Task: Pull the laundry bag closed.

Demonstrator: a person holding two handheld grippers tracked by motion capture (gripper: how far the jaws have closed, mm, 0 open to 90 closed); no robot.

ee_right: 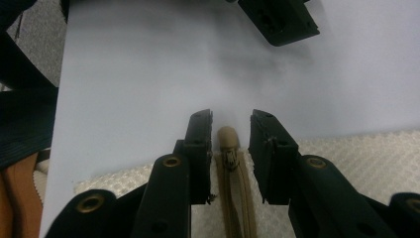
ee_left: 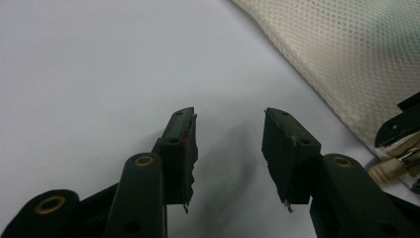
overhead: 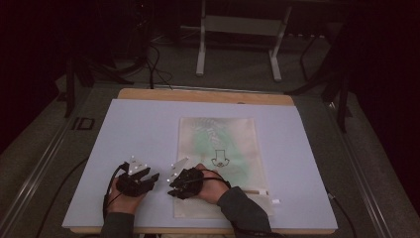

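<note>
Worktop (overhead: 129, 129) covered by a pale blue sheet, wooden edge showing at the far side. On it, right of centre, a cream mesh zip pouch (overhead: 218, 148) lying flat, green contents dimly visible through the mesh. Along the pouch's near edge, a tan zipper (ee_right: 238, 198), its rounded pull tab (ee_right: 229, 138) poking just past the pouch's edge onto the blue sheet.

Right gripper (ee_right: 231, 148) at the pouch's near left corner, jaws apart but narrow, straddling the zipper: pull tab directly between the two pads, a slim gap visible on each side, no pad pressing on it. Zipper tape running back between the jaws toward the camera.

Left gripper (ee_left: 229, 148) just beside the right one, over bare sheet to the left of the pouch, jaws wide apart with nothing between them; mesh edge off to its right, well clear of the pads.
</note>
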